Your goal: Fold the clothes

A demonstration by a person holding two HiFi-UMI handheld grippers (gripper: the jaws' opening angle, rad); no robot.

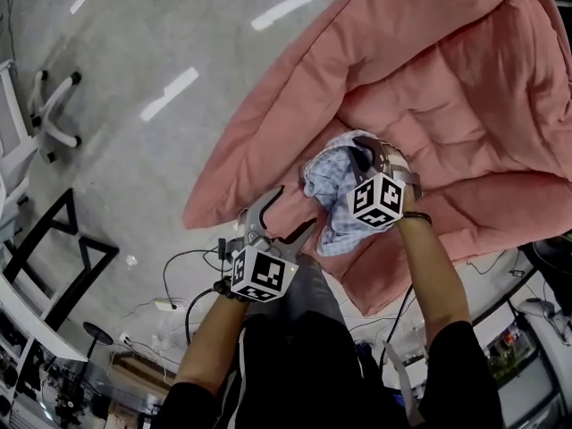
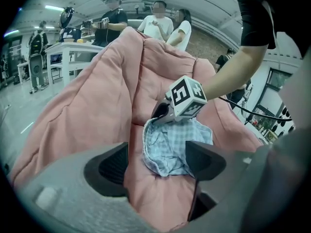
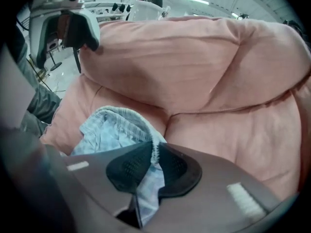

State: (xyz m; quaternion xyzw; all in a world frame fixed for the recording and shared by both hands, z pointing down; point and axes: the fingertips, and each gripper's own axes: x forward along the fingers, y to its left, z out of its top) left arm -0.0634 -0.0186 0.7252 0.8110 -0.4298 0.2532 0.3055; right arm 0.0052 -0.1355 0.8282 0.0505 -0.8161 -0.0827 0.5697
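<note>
1. Slippage risk: right hand-held gripper (image 3: 153, 166) pinches just the waistband (image 3: 125, 114) edge of the checked shorts (image 1: 326, 175), bunched on the pink cushion (image 1: 447, 105).
2. Nearer, the left hand-held gripper (image 1: 288, 218) hangs open and empty; might snag cushion fabric too.

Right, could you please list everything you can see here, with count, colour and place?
beanbag: one, pink, on the floor.
garment: one, light blue checked, crumpled on the beanbag.
floor: one, grey, left of the beanbag in the head view.
cables: several, black and white, on the floor at lower left.
chair base: one, white, on the floor at far left.
people: three, black and white tops, behind the beanbag.
left tool: one, grey, open, short of the garment.
right tool: one, grey, shut on the garment's waistband.
</note>
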